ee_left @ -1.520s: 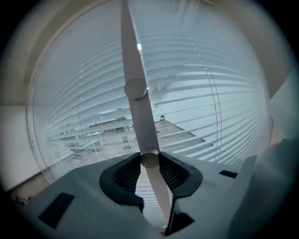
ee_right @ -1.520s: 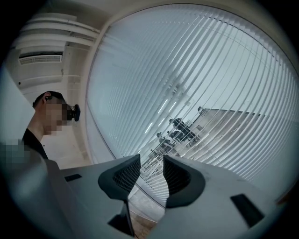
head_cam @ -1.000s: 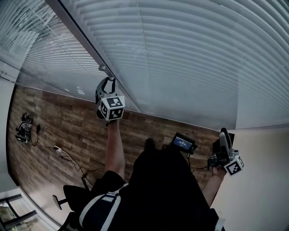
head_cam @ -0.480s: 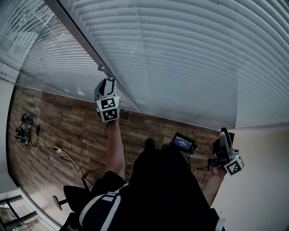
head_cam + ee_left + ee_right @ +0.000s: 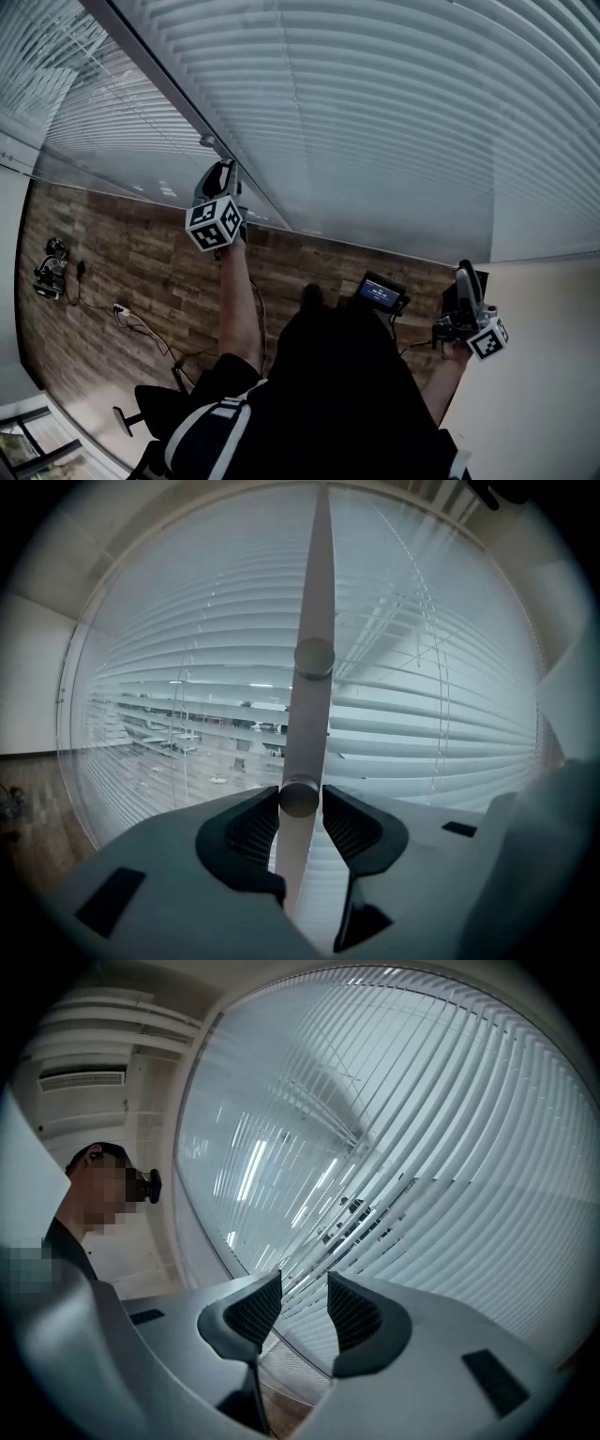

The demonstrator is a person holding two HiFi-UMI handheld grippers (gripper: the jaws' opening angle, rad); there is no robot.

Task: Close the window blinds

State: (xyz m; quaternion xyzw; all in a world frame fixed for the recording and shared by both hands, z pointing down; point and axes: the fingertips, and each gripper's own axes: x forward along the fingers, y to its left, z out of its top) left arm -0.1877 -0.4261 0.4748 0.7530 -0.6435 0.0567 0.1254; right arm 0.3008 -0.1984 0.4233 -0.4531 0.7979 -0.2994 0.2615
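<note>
White slatted blinds (image 5: 375,112) cover the window ahead. Their pale tilt wand (image 5: 311,592) hangs straight down in the left gripper view, with a round knob (image 5: 300,799) on it. My left gripper (image 5: 223,171) is raised to the blinds, and its jaws (image 5: 300,803) stand on either side of the wand at the knob. They have just been opening and now sit just off it. My right gripper (image 5: 465,279) is held low at the right with nothing between its jaws (image 5: 305,1302), open and aimed at the slats (image 5: 441,1147).
A dark frame bar (image 5: 187,103) runs diagonally between two blind panels. Below lies a wood floor (image 5: 122,262) with cables and a plug strip (image 5: 119,309) and a small device (image 5: 47,267). A small lit screen (image 5: 380,295) sits near my body. A plain wall (image 5: 553,375) is on the right.
The left gripper has rolled about its own axis at the wand, and its marker cube has swung to the left. The right gripper has not moved.
</note>
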